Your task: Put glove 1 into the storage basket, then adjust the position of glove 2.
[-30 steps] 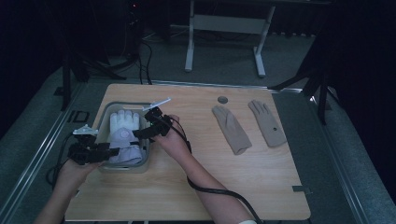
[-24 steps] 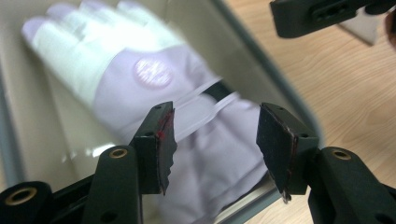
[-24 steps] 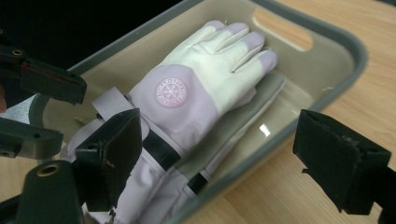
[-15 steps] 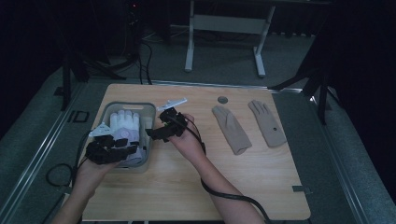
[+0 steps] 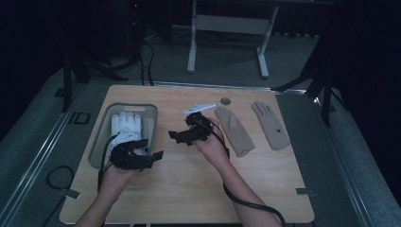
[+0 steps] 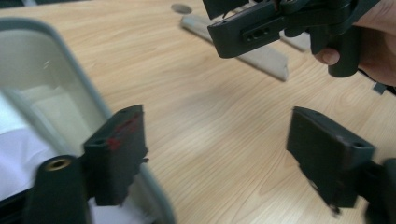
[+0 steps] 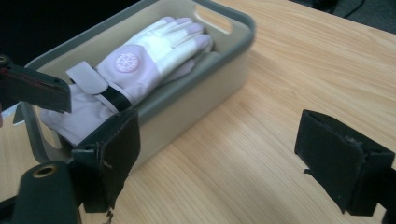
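A grey bin [image 5: 101,127] stands on the left of the wooden table [image 5: 189,189] with white gloves [image 5: 125,126] lying in it. My left gripper [image 5: 150,158] hovers at the bin's near right corner, pointing right. Its jaws have just been opening and nothing is between them; the left gripper view shows the left gripper [image 6: 224,158] over bare wood beside the bin's rim [image 6: 70,65]. My right gripper [image 5: 177,136] is open and empty at mid-table, pointing left. From the right gripper [image 7: 229,163] I see the bin [image 7: 201,88] and the top white glove [image 7: 149,56].
Two tan gloves [image 5: 234,130] [image 5: 270,124] lie flat on the table's right half. A small grey disc [image 5: 225,101] sits near the far edge. A cable [image 5: 246,203] trails from the right hand over the near edge. A metal stand [image 5: 227,23] is on the floor beyond.
Both hands have moved right. The left gripper has come from over the bin to its right corner and its jaws have widened. The right gripper has shifted from the bin's edge to mid-table.
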`<action>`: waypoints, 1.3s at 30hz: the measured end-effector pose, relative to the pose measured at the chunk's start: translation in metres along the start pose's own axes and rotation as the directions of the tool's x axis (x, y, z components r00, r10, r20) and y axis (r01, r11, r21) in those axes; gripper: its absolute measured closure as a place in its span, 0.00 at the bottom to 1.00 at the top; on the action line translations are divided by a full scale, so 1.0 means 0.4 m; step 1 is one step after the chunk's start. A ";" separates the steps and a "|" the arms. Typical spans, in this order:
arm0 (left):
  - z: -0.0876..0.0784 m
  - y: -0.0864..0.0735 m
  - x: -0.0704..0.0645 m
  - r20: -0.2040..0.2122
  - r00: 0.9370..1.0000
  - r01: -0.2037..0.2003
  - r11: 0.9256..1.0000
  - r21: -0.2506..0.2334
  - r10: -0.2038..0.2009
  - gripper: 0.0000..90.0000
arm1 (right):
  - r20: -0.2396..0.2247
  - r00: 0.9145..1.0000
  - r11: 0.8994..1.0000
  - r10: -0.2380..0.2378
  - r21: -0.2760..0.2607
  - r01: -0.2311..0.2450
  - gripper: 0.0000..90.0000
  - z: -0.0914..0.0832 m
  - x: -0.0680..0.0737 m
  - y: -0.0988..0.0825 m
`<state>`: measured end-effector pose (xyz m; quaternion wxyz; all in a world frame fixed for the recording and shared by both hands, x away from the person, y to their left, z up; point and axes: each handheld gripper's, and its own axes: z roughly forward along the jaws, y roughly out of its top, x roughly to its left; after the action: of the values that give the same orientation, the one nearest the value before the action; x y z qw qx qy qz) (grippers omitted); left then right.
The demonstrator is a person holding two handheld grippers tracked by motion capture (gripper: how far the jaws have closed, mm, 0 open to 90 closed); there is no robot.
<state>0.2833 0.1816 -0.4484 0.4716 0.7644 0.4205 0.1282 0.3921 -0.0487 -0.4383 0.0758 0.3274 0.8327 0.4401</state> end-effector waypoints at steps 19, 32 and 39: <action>0.121 -0.047 -0.102 0.129 0.986 -0.098 0.994 -0.046 0.104 0.17 | 0.025 1.000 1.000 0.012 -0.013 -0.012 0.13 -0.081 -0.075 -0.107; 0.186 -0.124 -0.118 0.151 0.983 -0.104 0.994 -0.026 0.107 0.16 | 0.057 0.998 1.000 0.002 0.002 -0.002 0.12 -0.134 -0.145 -0.176; 0.193 -0.152 -0.120 0.135 0.982 -0.130 0.991 -0.031 0.133 0.11 | 0.100 0.995 1.000 -0.014 -0.012 0.015 0.15 -0.149 -0.184 -0.212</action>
<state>0.2681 0.1100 -0.5294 0.4981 0.7924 0.3343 0.1109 0.3837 -0.1681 -0.4809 0.1228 0.3425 0.8275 0.4277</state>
